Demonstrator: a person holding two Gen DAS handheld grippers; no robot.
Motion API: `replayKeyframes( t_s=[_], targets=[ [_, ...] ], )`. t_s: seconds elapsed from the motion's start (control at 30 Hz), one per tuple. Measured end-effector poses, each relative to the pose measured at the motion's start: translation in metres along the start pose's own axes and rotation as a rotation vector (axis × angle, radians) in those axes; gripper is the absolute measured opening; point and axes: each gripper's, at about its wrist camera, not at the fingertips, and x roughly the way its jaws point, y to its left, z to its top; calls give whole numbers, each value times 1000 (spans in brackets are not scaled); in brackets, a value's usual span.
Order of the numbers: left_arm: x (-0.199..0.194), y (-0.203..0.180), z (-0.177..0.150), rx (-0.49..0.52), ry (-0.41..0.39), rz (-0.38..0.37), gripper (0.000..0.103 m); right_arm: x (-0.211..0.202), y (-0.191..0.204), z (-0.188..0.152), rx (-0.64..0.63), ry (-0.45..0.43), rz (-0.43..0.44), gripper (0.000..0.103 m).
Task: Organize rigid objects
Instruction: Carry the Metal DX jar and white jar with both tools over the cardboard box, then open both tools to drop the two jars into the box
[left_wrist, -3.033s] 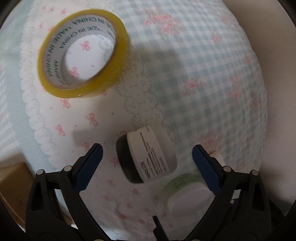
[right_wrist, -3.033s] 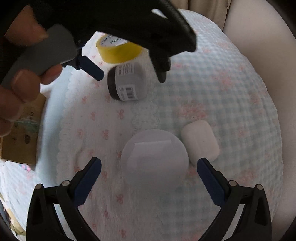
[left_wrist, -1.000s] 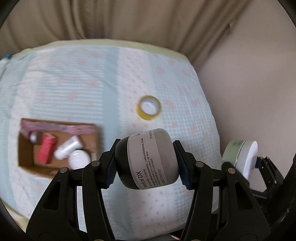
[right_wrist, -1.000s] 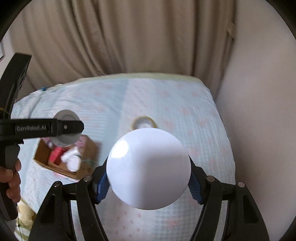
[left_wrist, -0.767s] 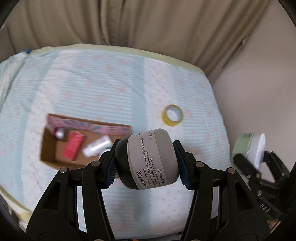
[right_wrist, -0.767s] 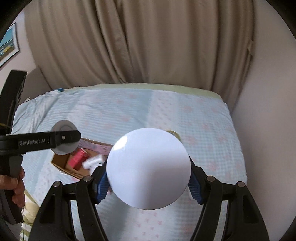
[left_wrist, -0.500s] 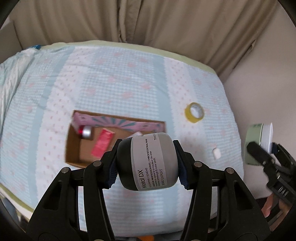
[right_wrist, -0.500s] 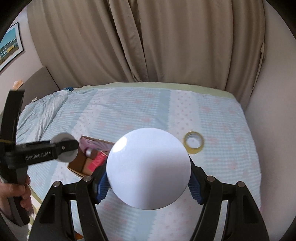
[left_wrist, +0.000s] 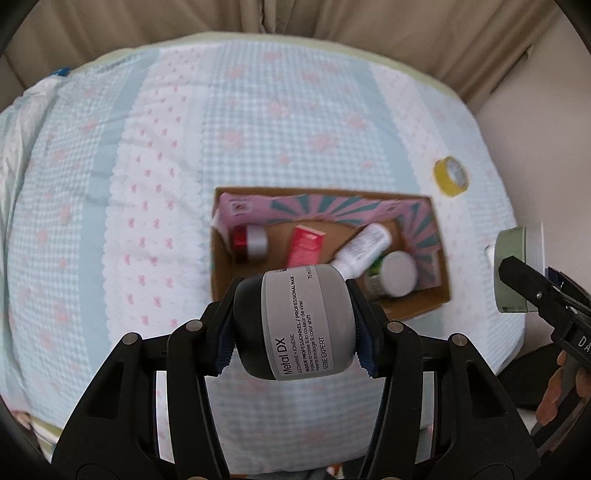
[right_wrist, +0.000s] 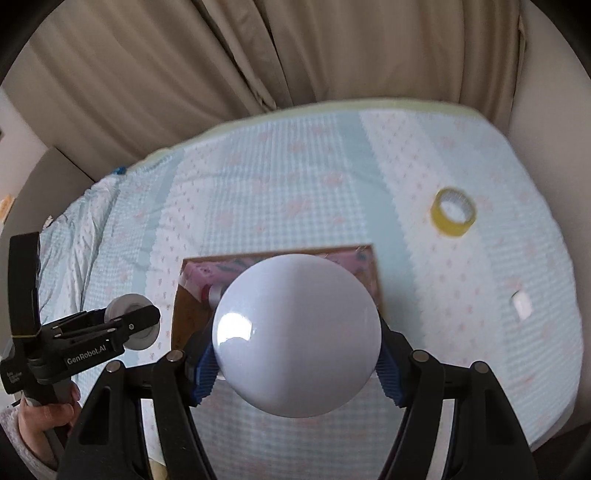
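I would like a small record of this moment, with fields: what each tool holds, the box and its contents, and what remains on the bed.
left tool: shut on grey jar
right tool: shut on white-lidded jar
cardboard box: open, on the bedspread
box contents: red tube, white bottle, other small containers
left on bed: yellow tape roll, small white case

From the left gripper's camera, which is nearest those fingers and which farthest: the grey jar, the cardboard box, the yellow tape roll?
1. Grey jar: clamped between the left gripper's fingers.
2. Cardboard box: just beyond, on the bed.
3. Yellow tape roll: farthest, upper right.
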Motion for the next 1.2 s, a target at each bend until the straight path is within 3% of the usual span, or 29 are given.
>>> replayKeyframes(
  t_s=[0.43,0.8,0.87,0.9,0.93,0.97,1.03,1.2],
  targets=[
    [94,23,-1,76,151,45,49,129,18,-7,122,251,60,67],
    [132,6,-4,155,212,64,49,181,6,-17,224,368,115,67],
    [132,2,-4,175,203,69,58,183,4,-19,243,382,125,67],
    [131,0,-3,180,205,69,94,183,2,-19,251,379,123,74],
    [131,-1,-3,181,208,34,103,181,1,-19,264,368,138,83],
    [127,-3,-3,179,205,-3,103,178,-1,-18,279,351,161,101],
    [122,-7,-4,200,192,33,103,169,-5,-17,278,324,165,103],
    [113,-6,-8,191,184,29,103,158,-10,-15,258,306,120,103]
  ],
)
